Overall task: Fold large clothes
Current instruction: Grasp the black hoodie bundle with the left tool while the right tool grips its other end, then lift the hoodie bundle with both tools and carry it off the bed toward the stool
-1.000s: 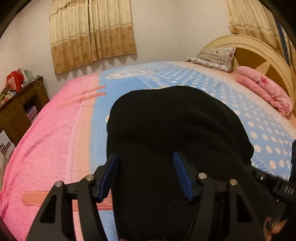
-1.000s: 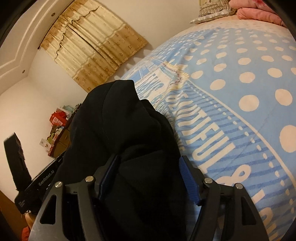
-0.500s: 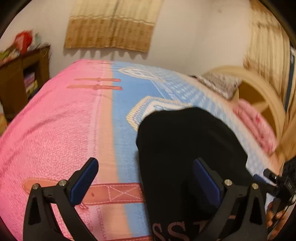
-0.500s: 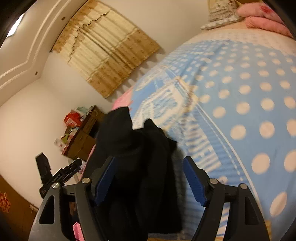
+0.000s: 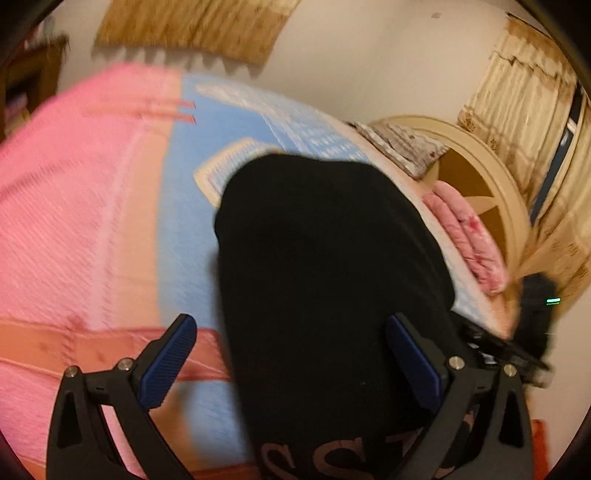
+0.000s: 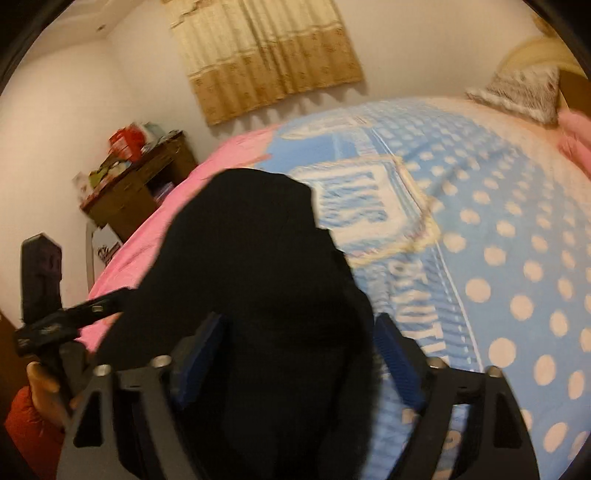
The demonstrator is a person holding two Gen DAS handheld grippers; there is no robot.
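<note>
On the bed (image 5: 110, 229), a black garment (image 5: 325, 266) lies folded.

One black garment (image 5: 325, 280) on bed (image 5: 92, 221), one pillow (image 6: 524, 92) at head edge, two curtains (image 5: 192, 26), two claws (image 5: 291, 362).

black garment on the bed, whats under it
The black garment lies on the bedspread, blue beside it and pink further left. Whatever print or item sits directly beneath is covered.

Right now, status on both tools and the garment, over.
Left tool open, nothing gripped. Right tool open, straddling cloth. Black garment lies folded on the bed. Nothing in the way.
</note>
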